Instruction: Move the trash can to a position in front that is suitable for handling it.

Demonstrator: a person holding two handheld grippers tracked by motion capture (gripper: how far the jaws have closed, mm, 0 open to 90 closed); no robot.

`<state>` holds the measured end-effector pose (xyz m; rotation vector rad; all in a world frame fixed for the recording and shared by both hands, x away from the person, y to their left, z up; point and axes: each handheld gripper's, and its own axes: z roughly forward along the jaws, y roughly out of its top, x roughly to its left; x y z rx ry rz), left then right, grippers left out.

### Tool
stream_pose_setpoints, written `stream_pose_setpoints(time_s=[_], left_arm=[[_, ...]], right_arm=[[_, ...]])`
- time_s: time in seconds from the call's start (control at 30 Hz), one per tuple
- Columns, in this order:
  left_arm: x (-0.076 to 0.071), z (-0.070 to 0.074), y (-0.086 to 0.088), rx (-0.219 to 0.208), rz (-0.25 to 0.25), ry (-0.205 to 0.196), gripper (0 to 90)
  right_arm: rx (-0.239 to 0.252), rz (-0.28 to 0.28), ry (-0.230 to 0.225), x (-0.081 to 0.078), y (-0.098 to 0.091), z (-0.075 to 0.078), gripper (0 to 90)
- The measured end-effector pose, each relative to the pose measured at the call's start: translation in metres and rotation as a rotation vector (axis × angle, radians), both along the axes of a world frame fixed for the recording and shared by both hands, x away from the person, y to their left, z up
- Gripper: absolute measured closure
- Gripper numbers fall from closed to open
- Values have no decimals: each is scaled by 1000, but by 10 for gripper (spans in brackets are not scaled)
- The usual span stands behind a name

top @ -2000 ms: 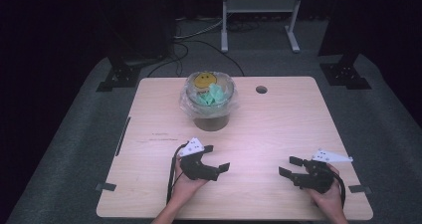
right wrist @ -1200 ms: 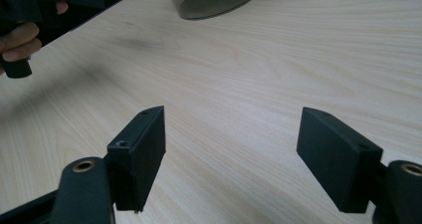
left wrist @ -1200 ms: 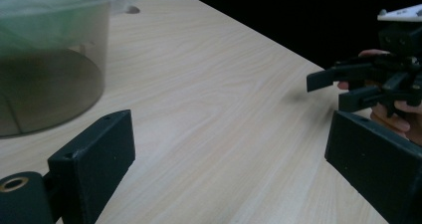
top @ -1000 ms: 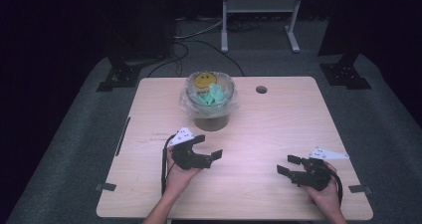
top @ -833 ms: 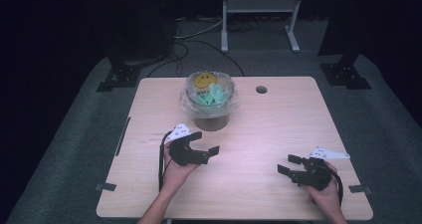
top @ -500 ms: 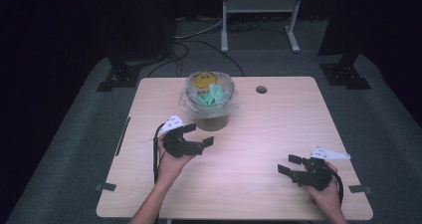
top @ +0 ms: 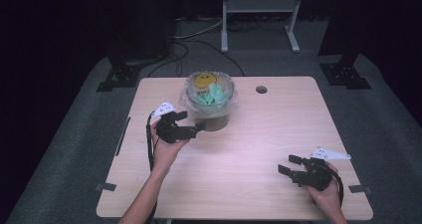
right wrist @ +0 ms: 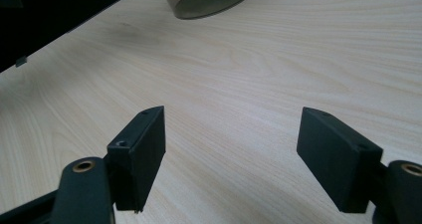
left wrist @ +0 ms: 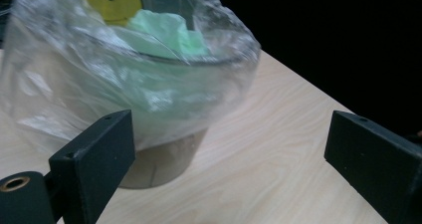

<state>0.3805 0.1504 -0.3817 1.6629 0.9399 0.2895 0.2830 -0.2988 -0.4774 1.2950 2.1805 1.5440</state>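
Left gripper (top: 191,123), jaws apart, is sitting just beside bin (top: 211,115); liner (left wrist: 59,84) is blurring contents. Right gripper (top: 291,165) is gaping too.

- The table (top: 249,149) has a pale wood-grain top, smooth and matt, with fine streaks running along its length in both gripper views
- The bin (top: 211,118) looks like smoky, translucent grey plastic, smooth-walled; a thin clear plastic bag (left wrist: 59,84) lines it, crinkled and glossy, folded over the rim
- Inside lies pale green stuff (left wrist: 169,30), soft and crumpled, cloth or paper I cannot tell; beside it a flat yellow smiley disc (left wrist: 109,0), matt
- The left gripper (top: 196,128) and right gripper (top: 288,165) have black matt plastic-looking jaws with brass-coloured metal inserts
- The floor (top: 388,109) is grey carpet, rough and speckled
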Motion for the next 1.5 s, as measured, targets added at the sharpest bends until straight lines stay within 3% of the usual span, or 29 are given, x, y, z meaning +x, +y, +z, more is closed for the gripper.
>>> stream_pose_setpoints(time_s=[0.3,0.5,0.73,0.97,1.13,1.3,1.5], left_arm=[[17,12,3,-11,54,7,46],[32,16,3,-14,110,37,46],[48,14,4,-29,151,58,46],[63,11,3,-23,230,87,47],[71,2,6,-27,249,109,62],[74,-5,8,-92,245,138,97],[75,-3,3,-69,227,153,125]], right_arm=[[1,-4,-1,0,-1,0,265],[0,-5,-3,0,-1,0,265],[0,-5,-3,0,-2,0,265],[-4,2,1,0,1,-1,265],[-2,-11,-10,-1,-2,1,265],[12,-27,-14,-1,-7,3,265],[7,-27,-16,-1,-5,3,266]])
